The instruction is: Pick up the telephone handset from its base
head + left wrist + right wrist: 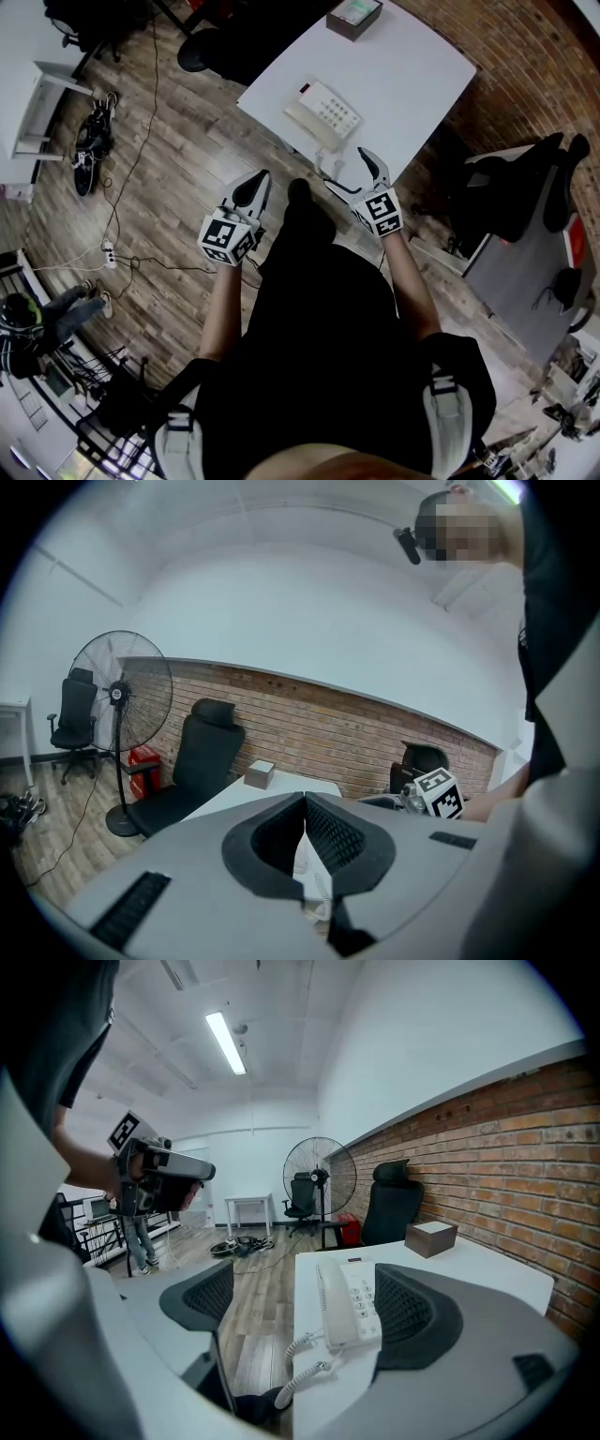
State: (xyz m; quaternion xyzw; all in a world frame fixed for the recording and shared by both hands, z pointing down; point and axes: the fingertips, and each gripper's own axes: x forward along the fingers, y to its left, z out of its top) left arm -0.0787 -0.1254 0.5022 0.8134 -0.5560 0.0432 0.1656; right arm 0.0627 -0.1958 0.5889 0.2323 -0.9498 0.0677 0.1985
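A white telephone (324,111) sits at the near edge of a white table (412,66), its handset (306,120) resting on the base's left side. In the right gripper view the handset (331,1305) lies on the telephone (359,1302), and a coiled cord (302,1369) hangs over the table edge. My right gripper (349,172) (307,1309) is open, short of the table edge and aimed at the phone, holding nothing. My left gripper (255,187) (305,803) is shut and empty, out over the floor to the left of the table.
A brown box (354,17) (431,1237) stands at the table's far end. Black office chairs (520,192) (199,757), a standing fan (120,694) and a brick wall (525,1176) surround the table. Cables (94,141) lie on the wood floor.
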